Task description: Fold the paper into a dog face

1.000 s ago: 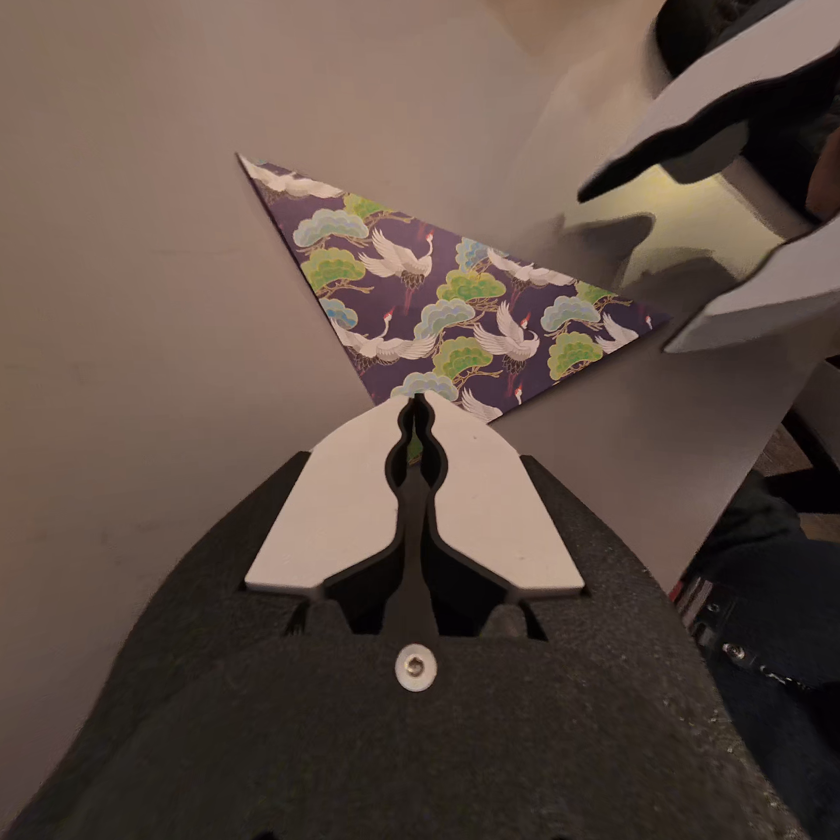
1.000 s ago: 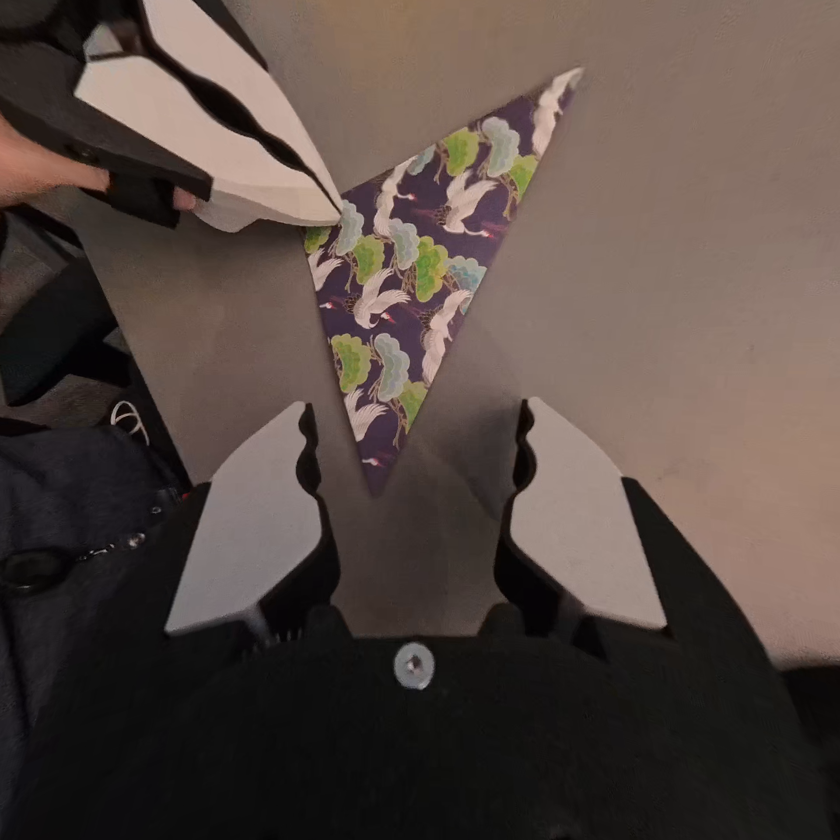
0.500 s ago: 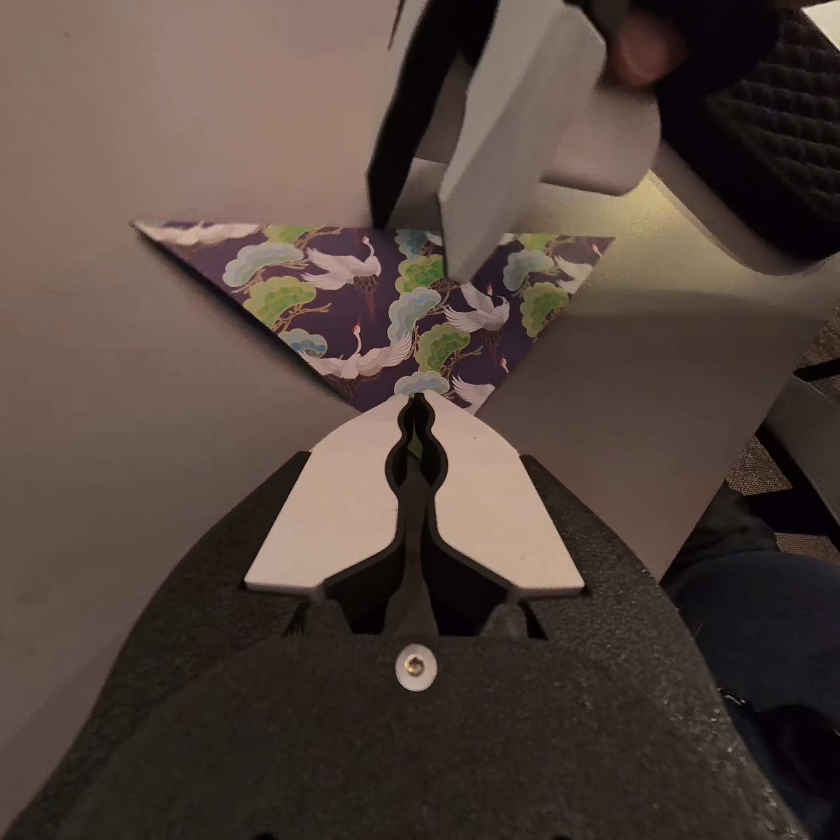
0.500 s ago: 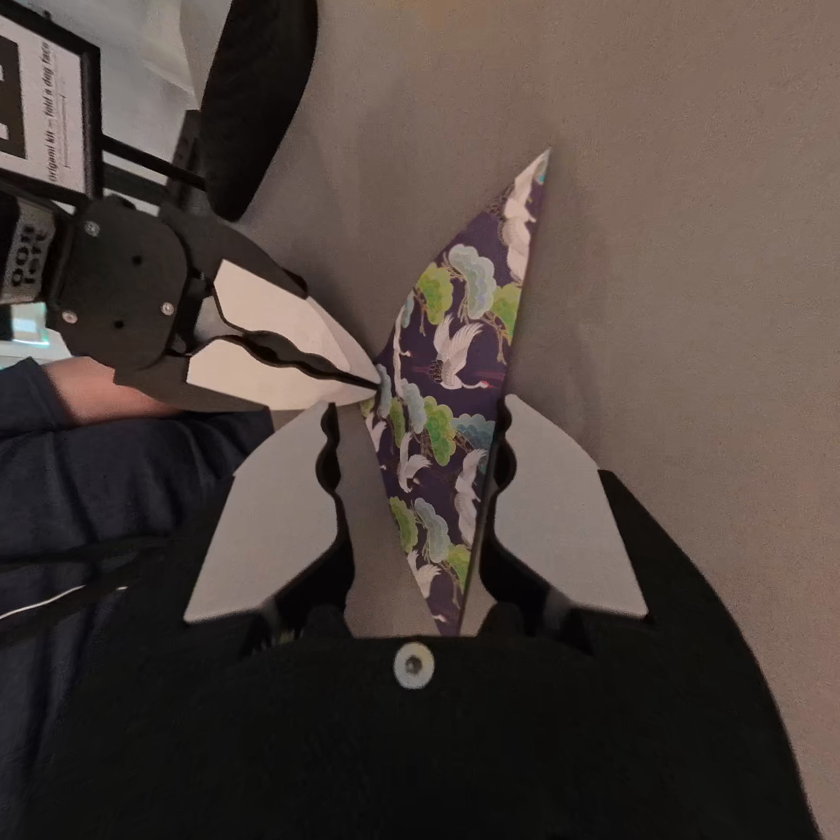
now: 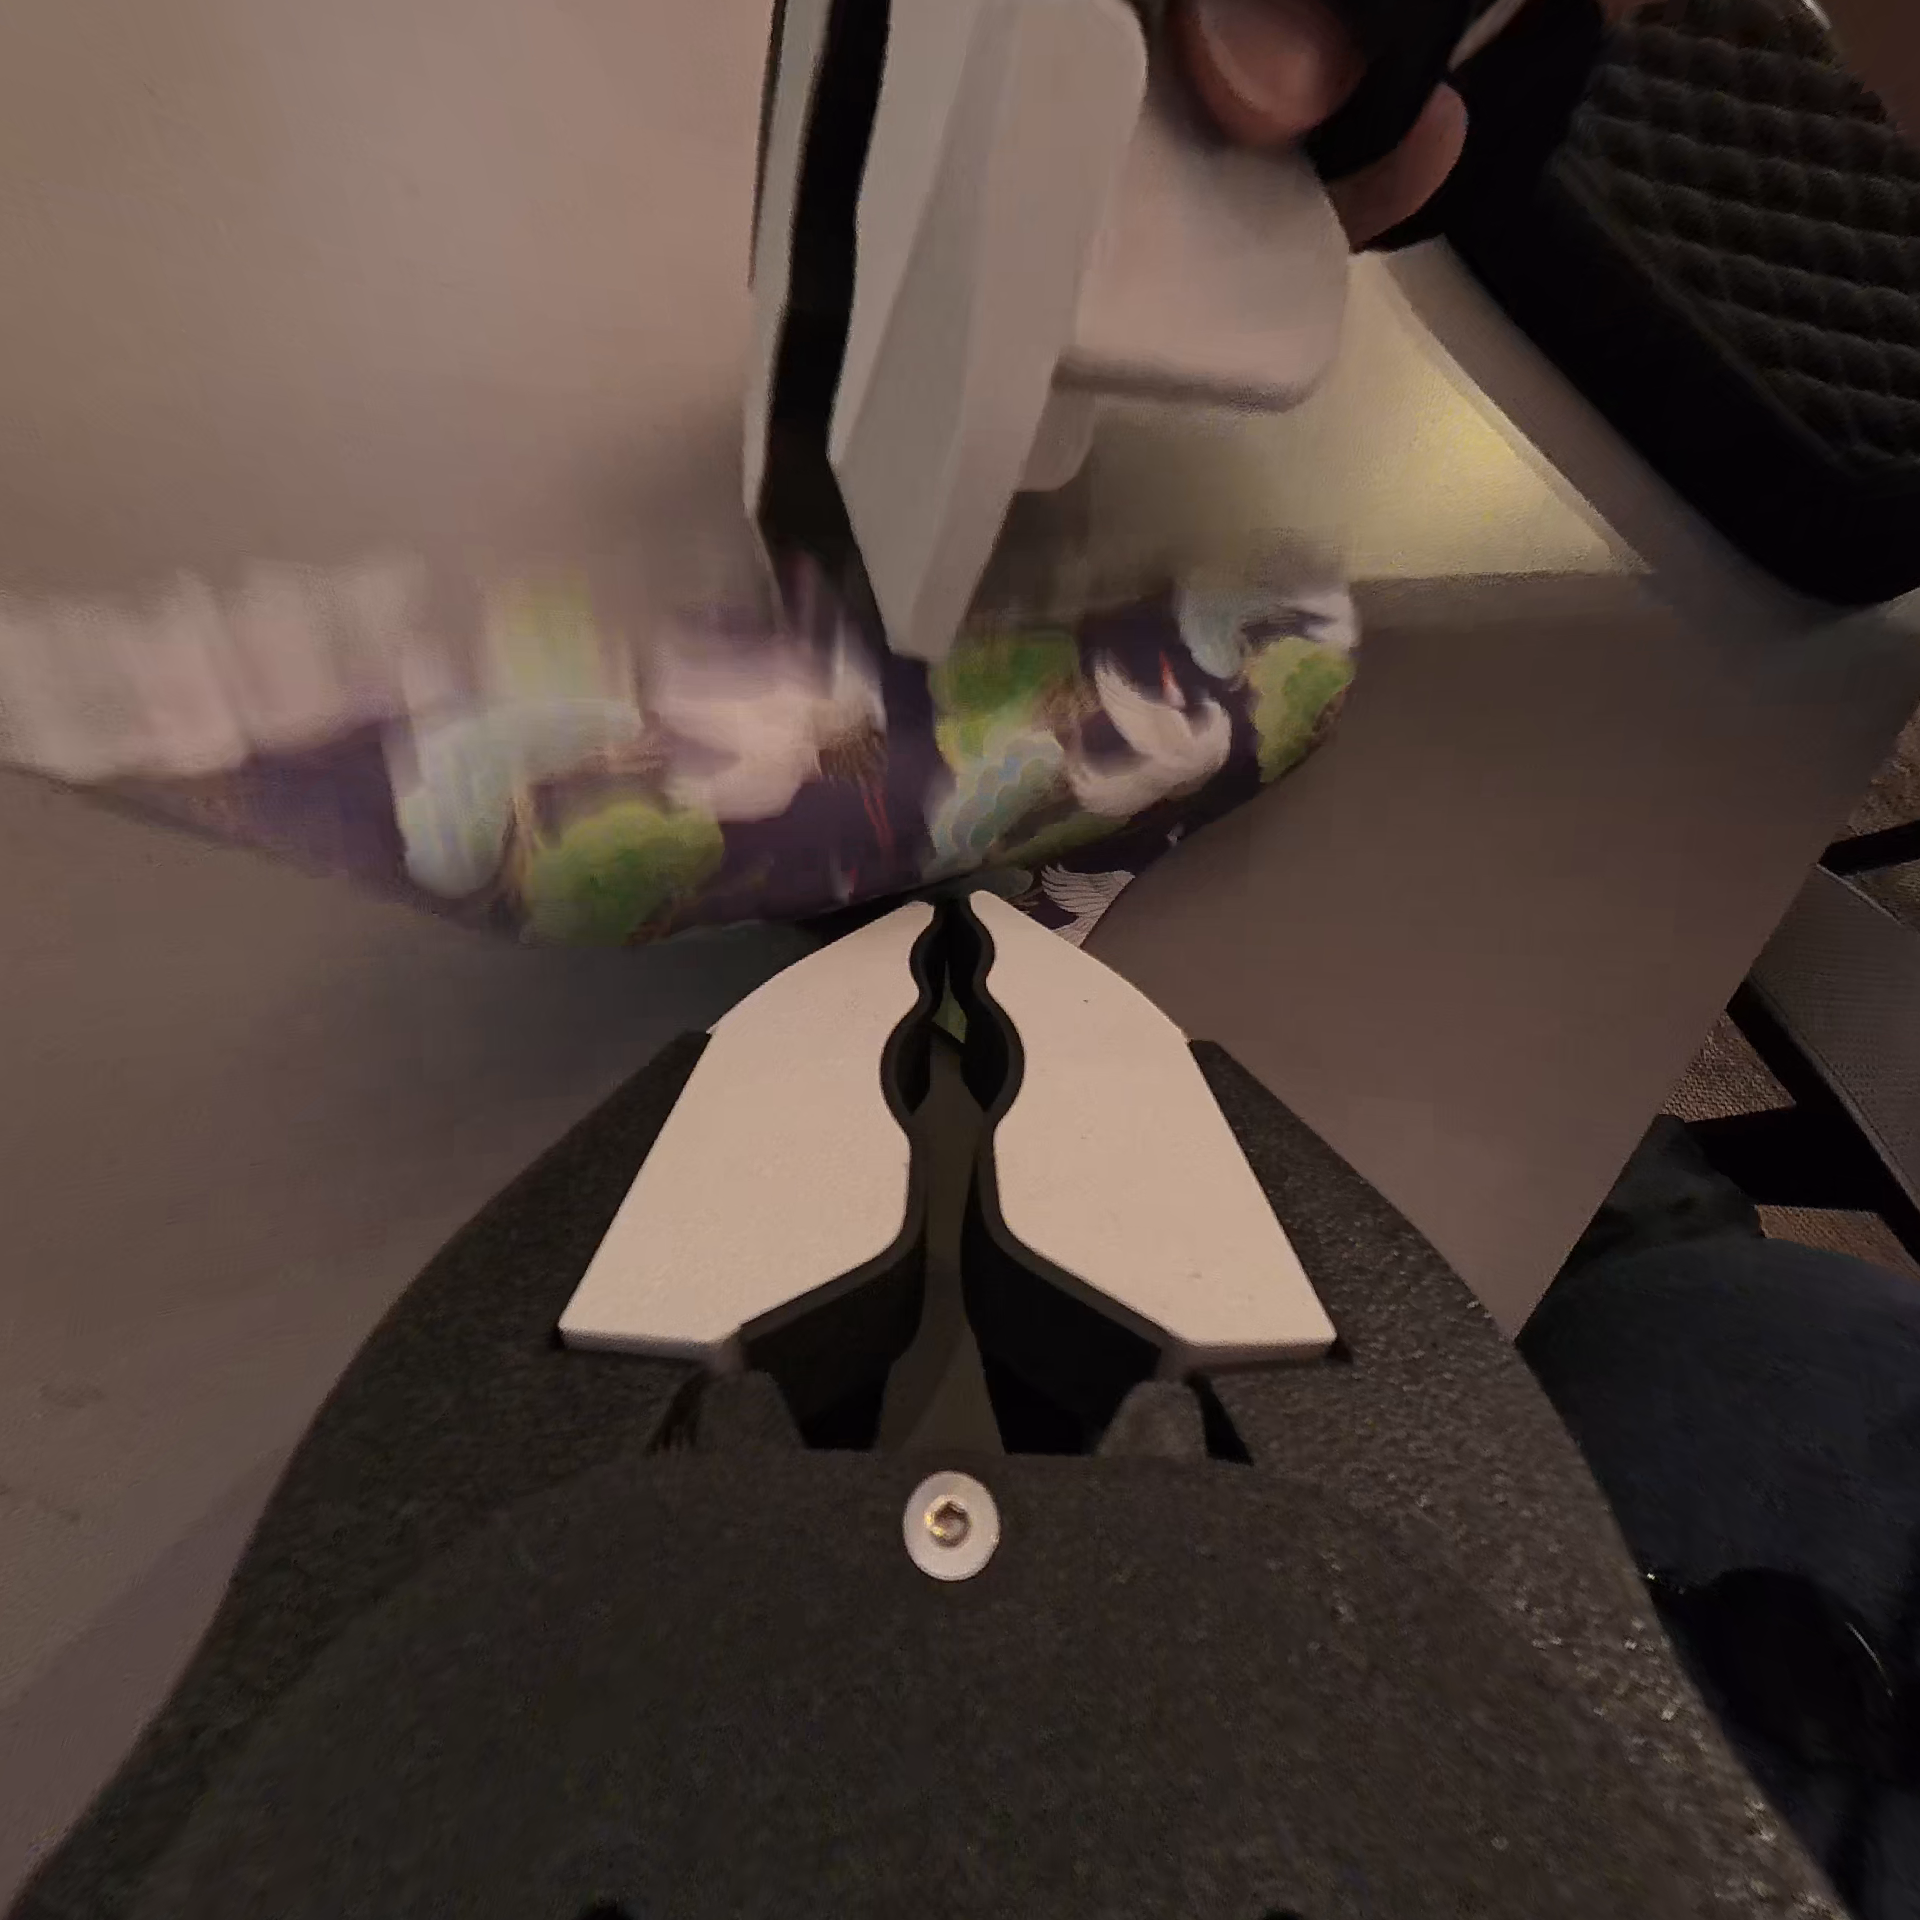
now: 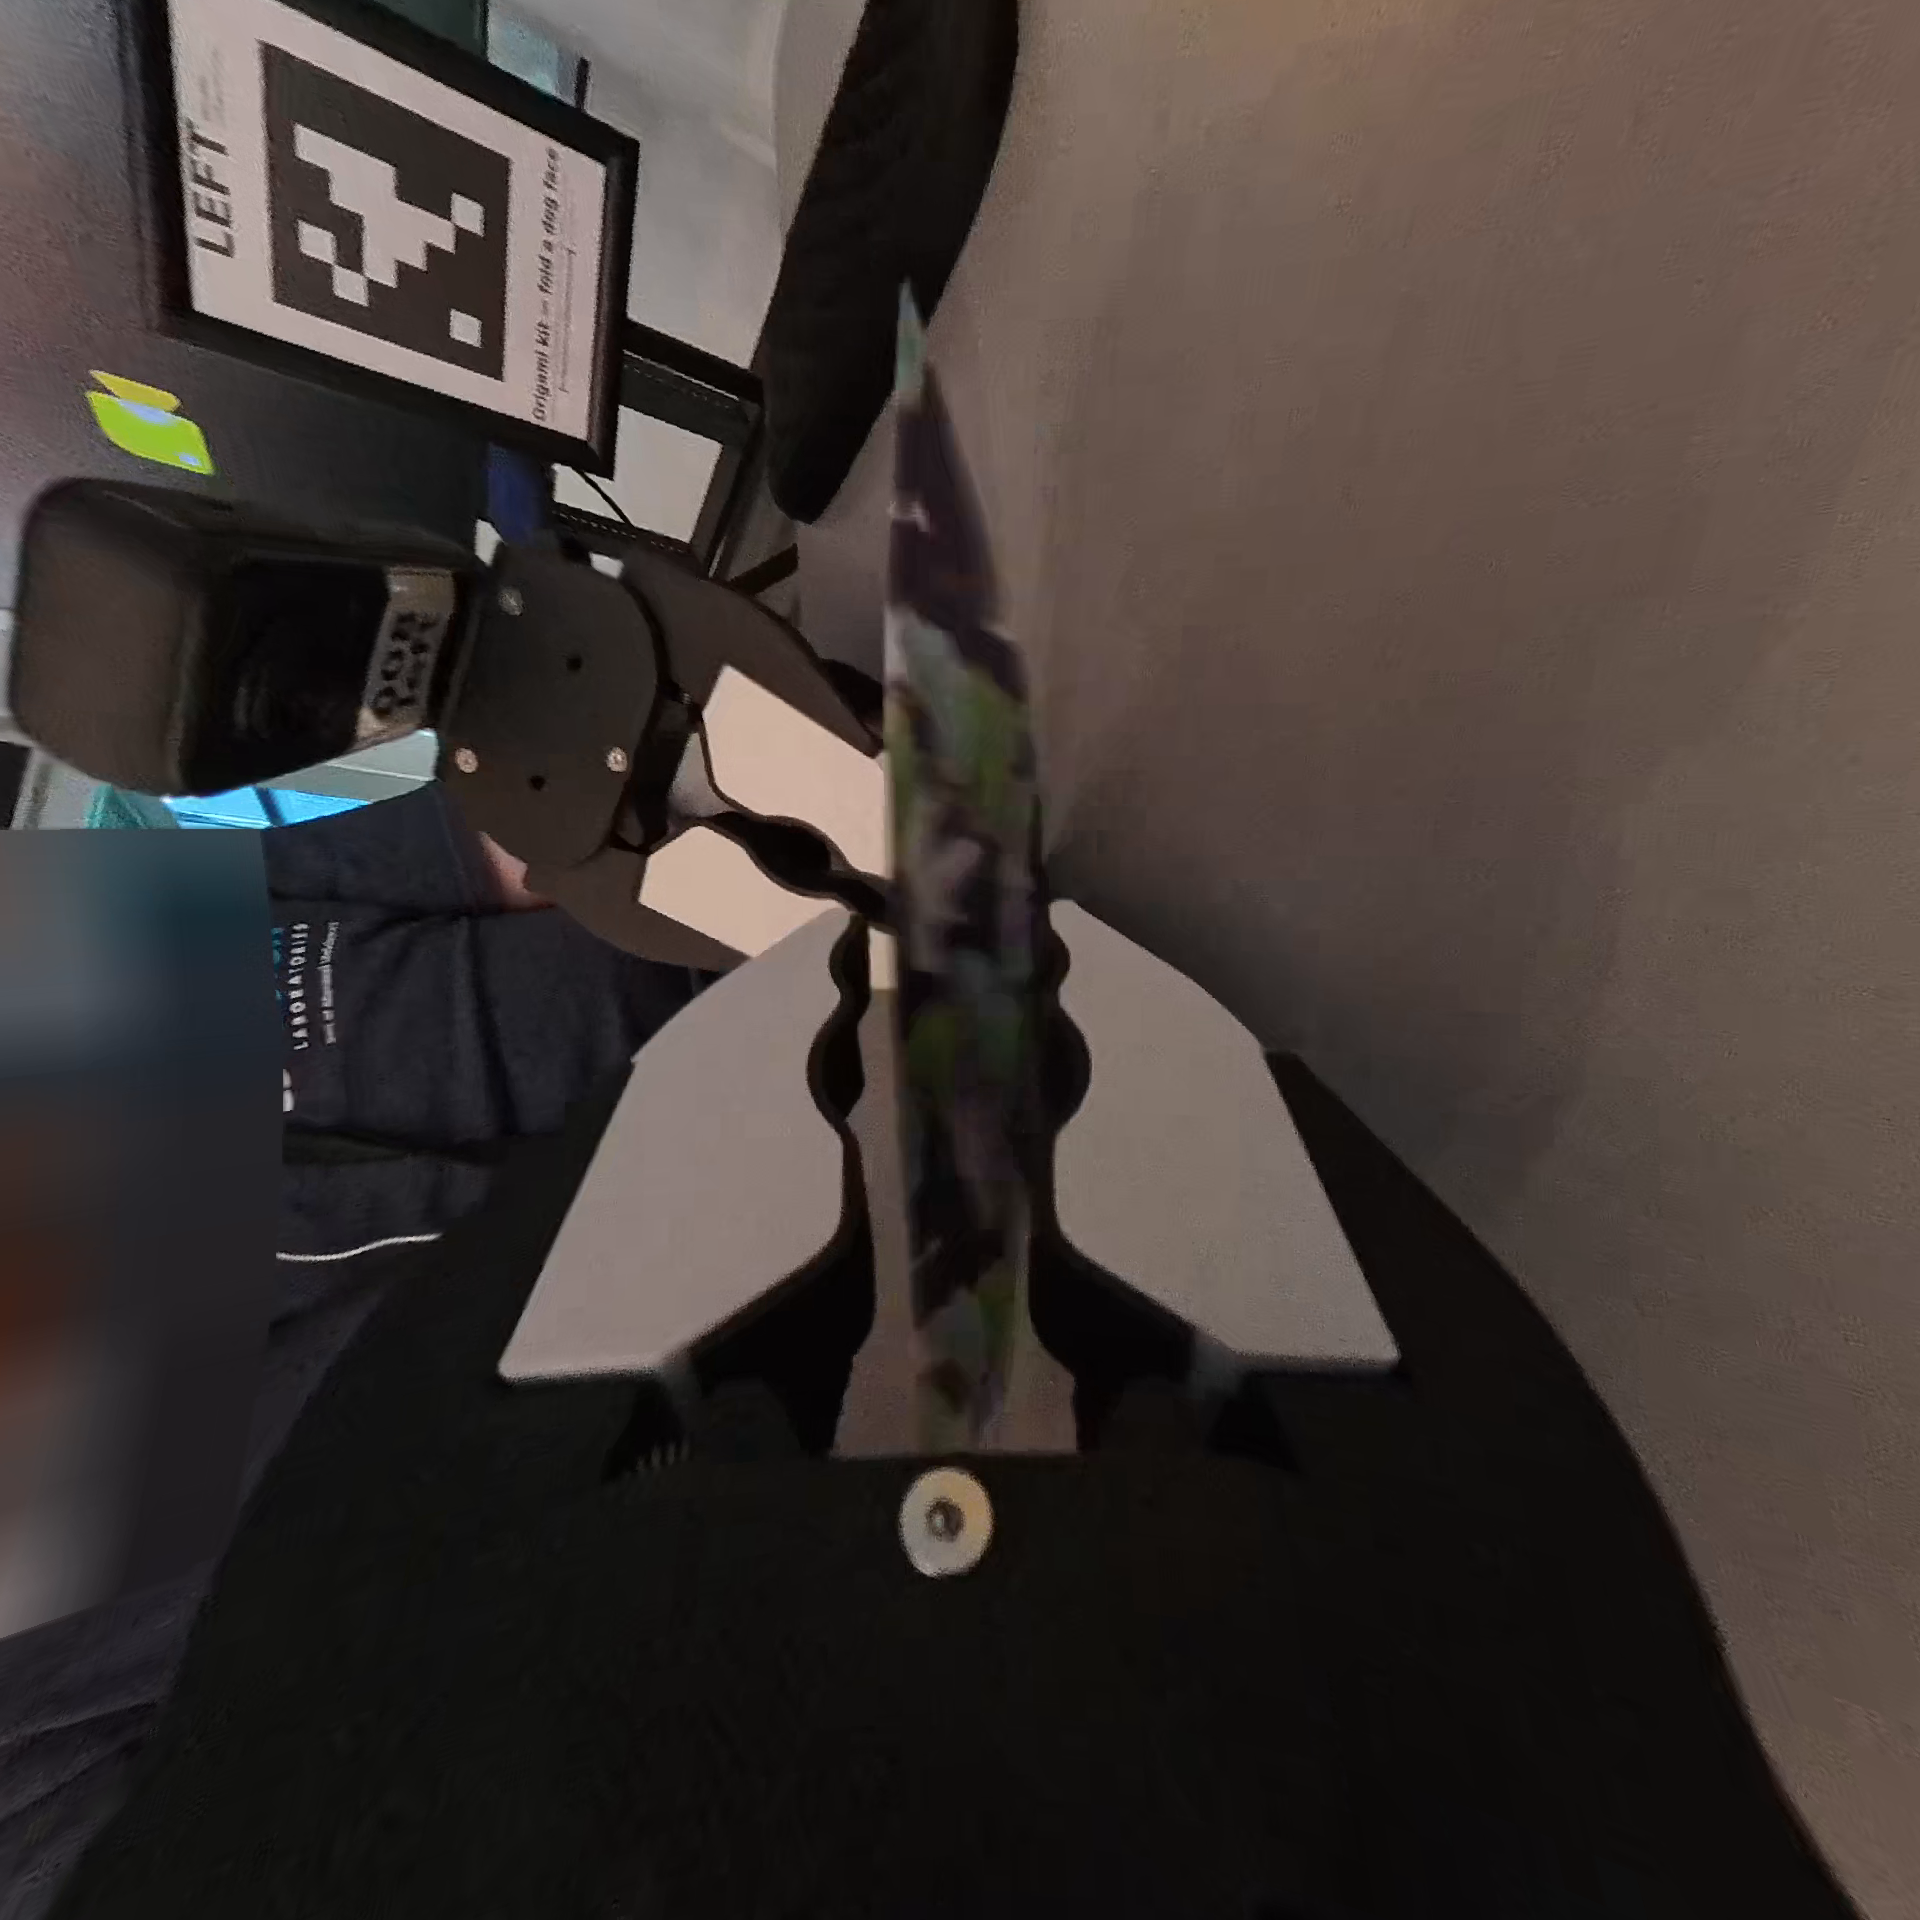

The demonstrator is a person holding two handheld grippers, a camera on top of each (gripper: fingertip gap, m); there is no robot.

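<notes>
left gripper [image 5: 951, 920] nearest in its own view: fingers pressed together w/ a sliver of the paper [image 5: 1049, 748] pinched at the tips, so it's clamped on the paper's near corner. paper = patterned sheet (purple, green trees, white birds), already a folded triangle by the look, lifted off the grey table [image 5: 260, 1143] and badly motion-blurred, so exact edges can't be read. it spreads away from the left tips, long axis running left-right across that view. further out, the right gripper [image 5: 831, 582] comes down from above onto the paper's mid part. in the right wrist view the paper [image 6: 961, 1039] sits edge-on, running straight out along the gripper axis between the two fingers; right gripper [image 6: 961, 925] is narrowed w/ a small gap around the sheet, right finger looks touching, left finger not quite, so likely not gripping yet. left gripper [image 6: 878, 883] meets the paper from the left side there. judgement: next move hinges on the right closing square across the sheet's long axis, while the left anchors the corner.
</notes>
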